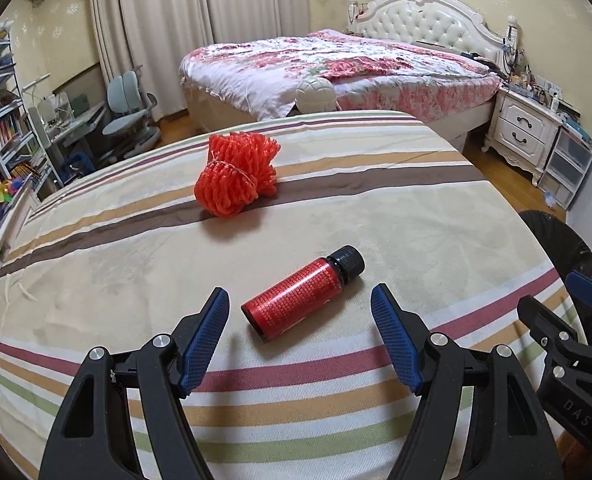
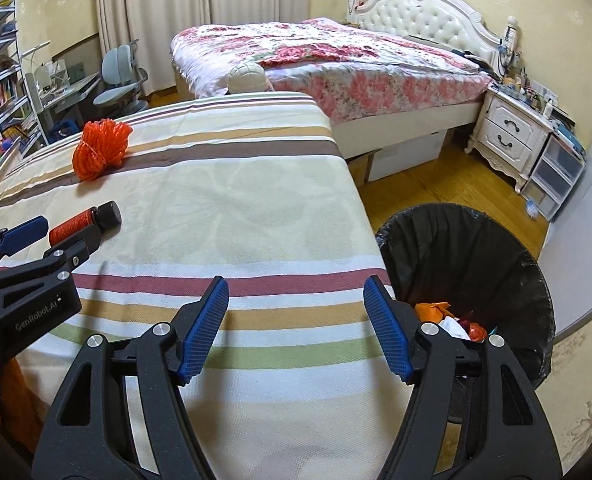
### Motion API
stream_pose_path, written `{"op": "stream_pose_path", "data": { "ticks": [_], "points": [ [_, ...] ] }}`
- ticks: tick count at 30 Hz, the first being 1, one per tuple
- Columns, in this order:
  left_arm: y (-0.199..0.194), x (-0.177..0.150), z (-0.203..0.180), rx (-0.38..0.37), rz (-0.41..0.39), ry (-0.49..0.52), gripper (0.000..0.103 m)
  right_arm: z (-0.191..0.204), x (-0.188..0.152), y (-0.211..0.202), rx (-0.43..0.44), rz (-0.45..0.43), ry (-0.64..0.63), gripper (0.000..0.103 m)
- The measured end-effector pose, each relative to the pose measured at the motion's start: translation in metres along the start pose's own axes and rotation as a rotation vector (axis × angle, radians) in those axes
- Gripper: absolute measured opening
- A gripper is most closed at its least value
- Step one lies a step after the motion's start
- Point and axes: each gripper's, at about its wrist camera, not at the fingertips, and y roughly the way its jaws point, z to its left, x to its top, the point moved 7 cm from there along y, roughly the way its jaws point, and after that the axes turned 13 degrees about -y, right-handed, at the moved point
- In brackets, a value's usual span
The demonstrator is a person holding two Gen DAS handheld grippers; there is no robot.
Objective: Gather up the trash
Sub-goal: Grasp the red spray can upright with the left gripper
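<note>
My left gripper (image 1: 300,320) hung with jaws apart, the red bottle (image 1: 302,293) between them, lying diagonally; my right gripper (image 2: 296,320) gaped empty, farther off.

one red bottle (image 1: 302,293), one orange net bundle (image 1: 236,173), one lined bin (image 2: 462,258), two tongs

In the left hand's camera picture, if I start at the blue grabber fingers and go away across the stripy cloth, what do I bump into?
Open left gripper → small red bottle with a black cap, lying on its side → bunched orange foam net → round cream tufted stool → big bed with a pink flowery cover.
</note>
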Motion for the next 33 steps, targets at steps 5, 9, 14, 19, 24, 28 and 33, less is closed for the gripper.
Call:
{"op": "stream_pose_path", "data": {
  "ticks": [5, 9, 14, 19, 24, 28, 33],
  "points": [
    [0.009, 0.003, 0.001, -0.025, 0.037, -0.001, 0.071, 0.002, -0.001, 0.004, 0.013, 0.012, 0.005, 0.07],
    [0.011, 0.002, -0.001, -0.048, 0.051, 0.019, 0.07, 0.001, -0.001, 0.006, 0.023, 0.015, 0.015, 0.07],
    [0.016, -0.001, -0.004, -0.076, 0.078, 0.042, 0.043, 0.002, -0.002, 0.007, 0.032, 0.017, 0.019, 0.071],
    [0.013, -0.003, -0.005, -0.088, 0.068, 0.061, 0.025, 0.004, 0.0, 0.007, 0.034, 0.017, 0.007, 0.071],
    [0.007, -0.002, 0.004, -0.094, 0.054, 0.04, 0.025, 0.012, 0.008, 0.005, 0.033, 0.004, -0.011, 0.071],
    [0.001, 0.001, 0.024, -0.074, 0.036, 0.012, 0.025, 0.029, 0.02, 0.007, 0.064, -0.006, -0.034, 0.071],
    [0.0, 0.008, 0.067, -0.019, 0.014, -0.044, 0.025, 0.067, 0.041, 0.012, 0.12, -0.019, -0.087, 0.071]
  ]
}}
